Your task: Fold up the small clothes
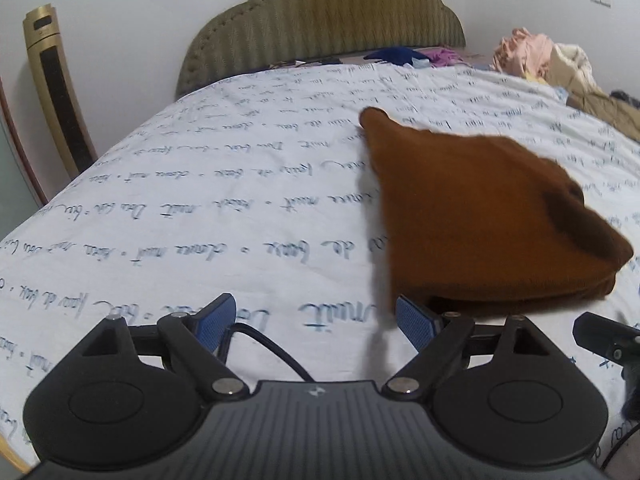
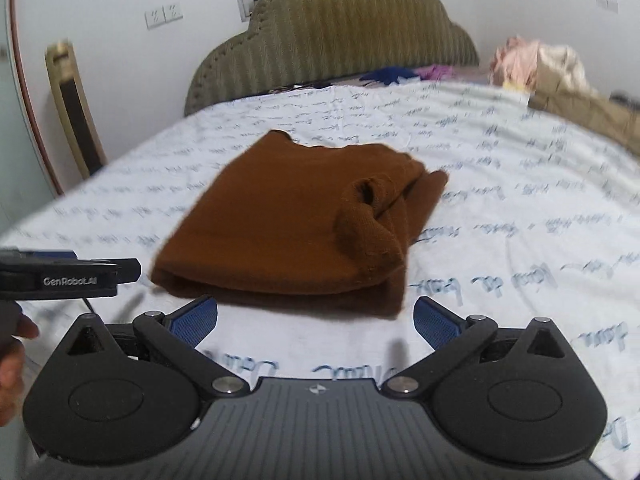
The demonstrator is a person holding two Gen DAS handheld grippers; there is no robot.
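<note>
Left gripper (image 1: pixel 316 322) and right gripper (image 2: pixel 316 318) both released, angled down, low-centre frame, just short of folded brown garment (image 2: pixel 288 224) on bed (image 2: pixel 500 184).

A rust-brown folded garment (image 2: pixel 288 220) lay at the centre of the frame on a white bedsheet (image 1: pixel 200 200) printed with rows of dark blue handwriting. Both grippers, left (image 1: pixel 316 320) and right (image 2: pixel 316 316), were black with blue pads (image 2: pixel 192 320). An olive striped headboard (image 1: pixel 320 20) stood at upper centre against a white wall (image 1: pixel 120 40).
</note>
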